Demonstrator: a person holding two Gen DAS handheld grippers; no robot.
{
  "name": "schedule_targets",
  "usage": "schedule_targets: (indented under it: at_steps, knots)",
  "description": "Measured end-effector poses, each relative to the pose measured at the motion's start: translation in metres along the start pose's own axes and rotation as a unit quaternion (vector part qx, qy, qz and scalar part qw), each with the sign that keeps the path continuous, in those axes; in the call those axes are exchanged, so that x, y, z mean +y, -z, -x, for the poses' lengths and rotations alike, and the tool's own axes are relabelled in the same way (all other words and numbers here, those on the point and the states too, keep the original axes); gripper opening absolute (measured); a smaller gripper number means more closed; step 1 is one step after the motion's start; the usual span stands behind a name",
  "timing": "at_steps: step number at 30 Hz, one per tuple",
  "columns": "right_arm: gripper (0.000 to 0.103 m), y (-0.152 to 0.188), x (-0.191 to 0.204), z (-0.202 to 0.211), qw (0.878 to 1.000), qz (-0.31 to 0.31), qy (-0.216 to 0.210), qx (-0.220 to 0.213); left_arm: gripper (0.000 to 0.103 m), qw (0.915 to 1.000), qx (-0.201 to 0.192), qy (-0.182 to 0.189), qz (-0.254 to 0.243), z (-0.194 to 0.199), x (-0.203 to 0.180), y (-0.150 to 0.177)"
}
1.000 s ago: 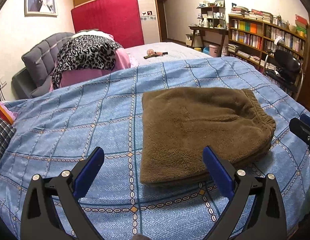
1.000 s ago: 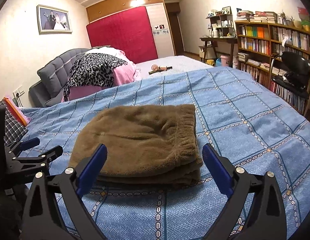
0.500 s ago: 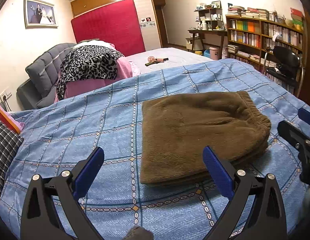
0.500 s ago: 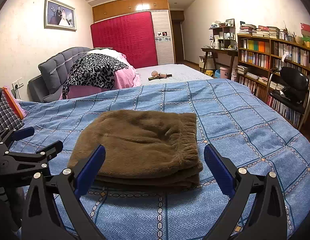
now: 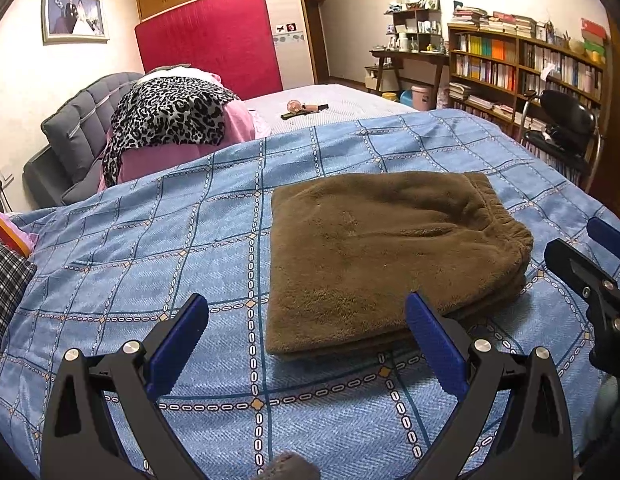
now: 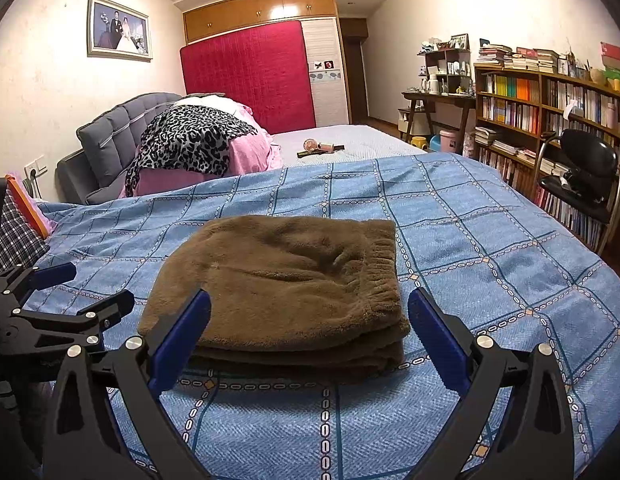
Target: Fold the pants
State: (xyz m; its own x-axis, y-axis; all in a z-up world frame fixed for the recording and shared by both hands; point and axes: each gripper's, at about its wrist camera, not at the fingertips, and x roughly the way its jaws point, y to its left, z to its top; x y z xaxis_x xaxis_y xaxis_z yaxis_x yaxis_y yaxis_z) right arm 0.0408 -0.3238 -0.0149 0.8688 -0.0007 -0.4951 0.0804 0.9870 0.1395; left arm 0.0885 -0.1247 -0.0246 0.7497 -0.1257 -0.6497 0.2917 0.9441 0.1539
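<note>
The brown fleece pants (image 5: 381,252) lie folded in a thick rectangular stack on the blue checked bedspread (image 5: 170,248), elastic waistband to the right. They also show in the right wrist view (image 6: 286,284). My left gripper (image 5: 306,340) is open and empty, held above the bed just short of the stack's near left corner. My right gripper (image 6: 310,336) is open and empty, held in front of the stack's near edge. Each gripper shows at the edge of the other's view.
A leopard-print throw on pink bedding (image 5: 170,120) lies by the grey headboard at the back left. A small fan (image 5: 302,108) lies on the far mattress. A bookshelf (image 5: 521,72) and a black chair (image 5: 561,120) stand to the right. Plaid fabric (image 5: 6,280) lies at the left.
Both grippers have drawn back and risen a little from the folded pants, staying open. The pants have not moved.
</note>
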Motion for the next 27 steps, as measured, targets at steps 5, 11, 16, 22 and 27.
schedule_targets:
  at_steps: [5,11,16,22,27]
  knots:
    - [0.1,0.0,-0.001,-0.001,1.0,-0.001,0.0,-0.001,0.098,1.0,-0.001,0.002,-0.001,0.0,0.001,0.0]
    - [0.1,0.001,-0.001,-0.002,1.0,-0.001,0.0,0.003,0.098,1.0,0.001,0.005,-0.003,-0.002,0.001,0.0]
    - [0.1,0.001,-0.001,-0.003,1.0,-0.002,0.0,0.004,0.098,1.0,0.006,0.008,-0.001,-0.005,0.002,0.002]
    - [0.1,0.001,-0.001,-0.004,1.0,-0.002,0.0,0.004,0.098,0.9999,0.01,0.009,-0.001,-0.008,0.003,0.002]
    - [0.1,0.001,-0.001,-0.004,1.0,-0.003,0.0,0.004,0.098,0.9998,0.015,0.015,0.0,-0.011,0.002,0.002]
